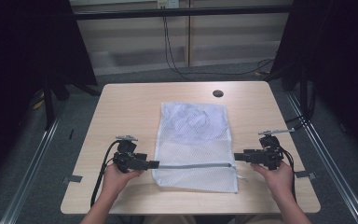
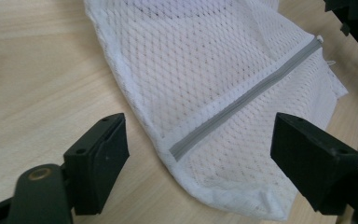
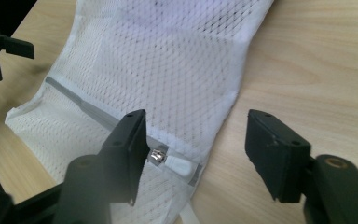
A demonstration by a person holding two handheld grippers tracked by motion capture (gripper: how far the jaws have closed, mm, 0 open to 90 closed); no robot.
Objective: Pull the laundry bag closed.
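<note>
Mesh laundry bag (image 1: 193,144) lies flat mid-table, light and floppy. Left gripper (image 1: 154,164) at nine o'clock and right gripper (image 1: 237,157) at three both gape, holding nothing. Best hold: the zipper pull (image 3: 168,160).

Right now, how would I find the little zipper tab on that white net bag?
Look at the pale wooden table, where a white mesh laundry bag lies flat in the middle. A grey zipper crosses its near end. At its right end sits the small white pull tab on a shiny metal slider.
</note>
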